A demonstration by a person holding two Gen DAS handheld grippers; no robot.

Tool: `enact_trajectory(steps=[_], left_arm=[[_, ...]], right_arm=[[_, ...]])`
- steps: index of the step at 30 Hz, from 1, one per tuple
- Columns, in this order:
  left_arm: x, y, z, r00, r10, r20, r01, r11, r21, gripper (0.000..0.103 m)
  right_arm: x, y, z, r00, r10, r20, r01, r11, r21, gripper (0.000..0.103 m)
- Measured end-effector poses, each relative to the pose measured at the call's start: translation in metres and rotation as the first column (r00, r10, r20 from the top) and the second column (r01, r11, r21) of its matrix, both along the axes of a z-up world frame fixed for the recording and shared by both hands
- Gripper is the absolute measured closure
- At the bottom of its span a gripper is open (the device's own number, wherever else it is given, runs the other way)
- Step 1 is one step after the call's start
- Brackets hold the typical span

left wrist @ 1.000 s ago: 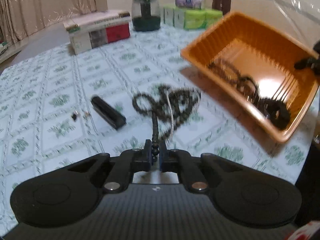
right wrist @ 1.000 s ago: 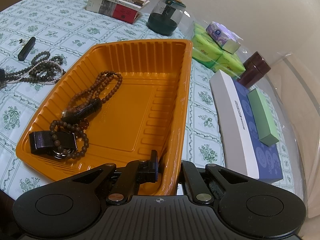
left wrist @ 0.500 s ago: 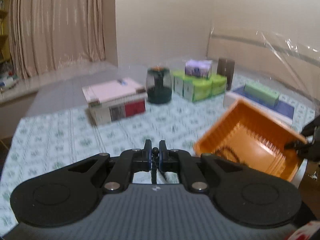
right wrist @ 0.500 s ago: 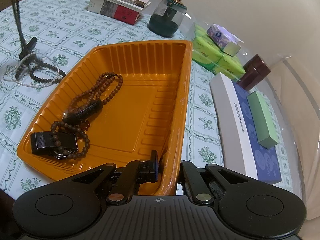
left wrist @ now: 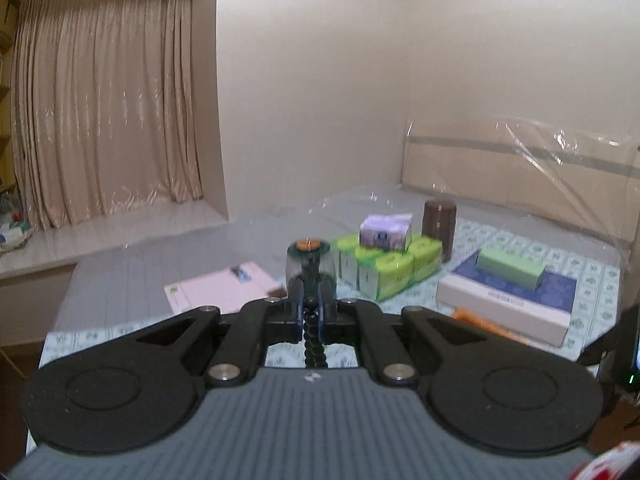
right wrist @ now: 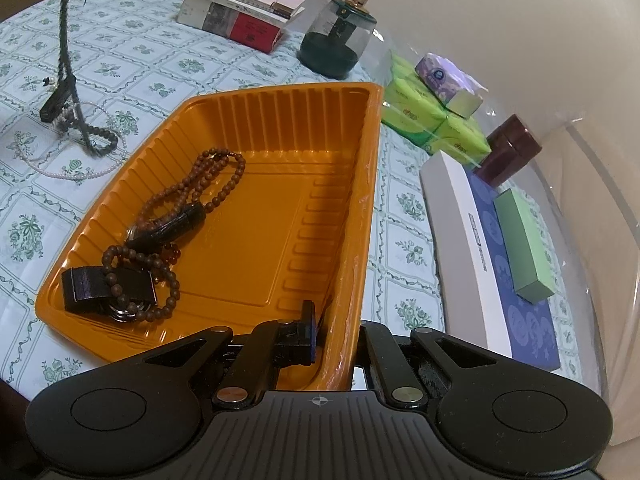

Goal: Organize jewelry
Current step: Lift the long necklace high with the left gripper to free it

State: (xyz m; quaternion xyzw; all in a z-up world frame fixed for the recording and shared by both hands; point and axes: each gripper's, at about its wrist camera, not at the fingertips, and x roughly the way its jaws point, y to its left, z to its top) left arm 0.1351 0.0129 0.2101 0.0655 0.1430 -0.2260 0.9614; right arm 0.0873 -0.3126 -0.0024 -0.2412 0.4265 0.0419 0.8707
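My left gripper (left wrist: 310,305) is shut on a dark bead necklace (left wrist: 313,340) and holds it high above the table. The strand also shows in the right wrist view (right wrist: 66,52), hanging down with its lower end on the tablecloth. My right gripper (right wrist: 334,332) is shut on the near wall of the orange tray (right wrist: 360,216). In the tray lie a brown bead necklace (right wrist: 208,184), a brown bead bracelet (right wrist: 140,280) and two black pieces (right wrist: 100,288). A pearl necklace (right wrist: 68,174) and a black clip (right wrist: 58,98) lie on the cloth left of the tray.
Books (right wrist: 240,12), a dark glass jar (right wrist: 336,44), green tissue packs (right wrist: 432,120), a brown canister (right wrist: 508,152) and a white-and-blue box (right wrist: 492,256) with a green box (right wrist: 524,240) on it stand behind and right of the tray. Two tiny earrings (right wrist: 48,80) lie far left.
My left gripper has risen and tilted up, drawing the dark bead necklace off the table into a hanging strand. The right gripper and the tray have stayed put.
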Motion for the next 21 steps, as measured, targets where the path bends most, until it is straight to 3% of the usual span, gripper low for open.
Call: enact_trajectory(steps=[13,21], left_arm=[[0.001,-0.029,0.073,0.990,-0.048,0.131,0.054,0.998,-0.041,0.097],[-0.004,-0.066,0.091,0.979,-0.118,0.166,0.127,0.991,-0.043,0.097]], right_arm=[[0.001,0.001,0.001,1.000,0.003,0.000,-0.003,1.000,-0.002,0.098],[0.000,0.001,0.001,1.000,0.004,0.004,-0.004,1.000,0.002,0.098]])
